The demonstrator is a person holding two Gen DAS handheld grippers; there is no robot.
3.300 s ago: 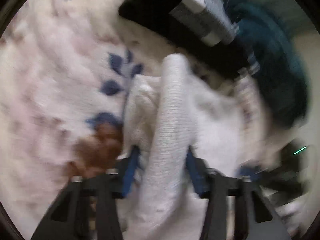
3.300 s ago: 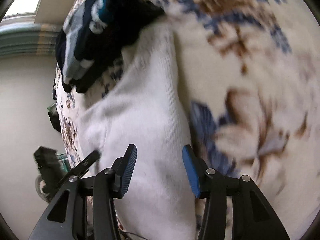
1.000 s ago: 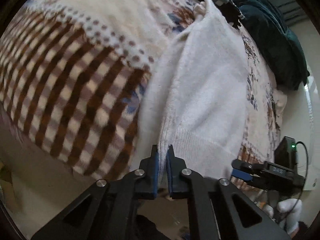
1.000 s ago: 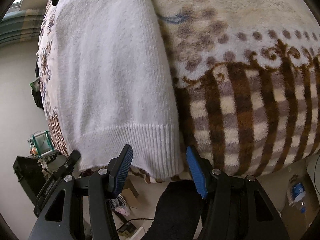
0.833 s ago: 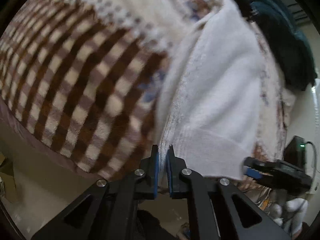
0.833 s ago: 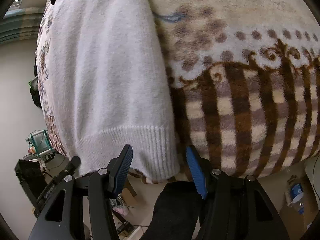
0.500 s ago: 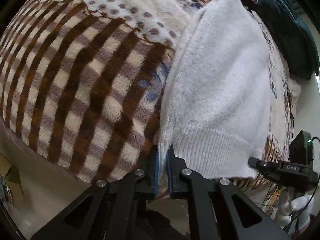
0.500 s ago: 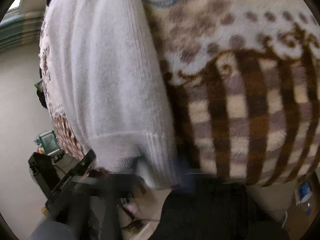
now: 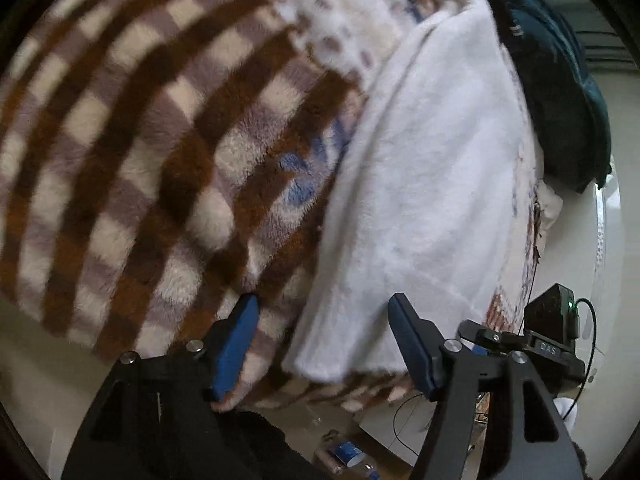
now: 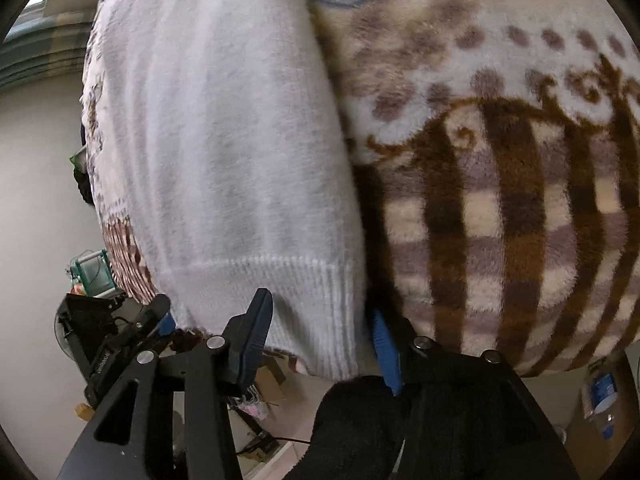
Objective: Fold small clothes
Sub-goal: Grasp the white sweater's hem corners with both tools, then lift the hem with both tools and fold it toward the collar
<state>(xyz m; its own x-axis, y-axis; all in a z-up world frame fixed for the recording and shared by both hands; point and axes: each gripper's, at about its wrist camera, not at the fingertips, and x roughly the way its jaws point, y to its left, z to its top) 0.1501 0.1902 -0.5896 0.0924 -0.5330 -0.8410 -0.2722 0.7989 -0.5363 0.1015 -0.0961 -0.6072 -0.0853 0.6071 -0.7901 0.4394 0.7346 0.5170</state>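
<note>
A white fuzzy sweater (image 9: 432,152) lies flat on the brown-and-cream checked blanket (image 9: 132,132), its ribbed hem (image 10: 288,300) at the bed's near edge. My left gripper (image 9: 324,340) has its jaws opening. The sweater's left hem corner (image 9: 320,356) lies loose between the blue pads, touching neither. My right gripper (image 10: 320,340) also has its jaws opening. The right hem corner hangs between its fingers and hides part of the right pad; the pads do not press on it. Each gripper shows in the other's view, the right gripper (image 9: 496,340) at the right and the left gripper (image 10: 120,332) at the lower left.
A dark teal garment (image 9: 560,80) lies at the far side of the bed beyond the sweater. Below the bed edge are the floor, cables, a water bottle (image 10: 600,396) and something black and fuzzy (image 10: 360,420) under the grippers. A black device with a green light (image 9: 556,312) stands at the right.
The left gripper, shut on the hem corner until half a second ago, has opened and let it go. The right jaws closed briefly and have parted again. Both grippers sank towards the bed edge.
</note>
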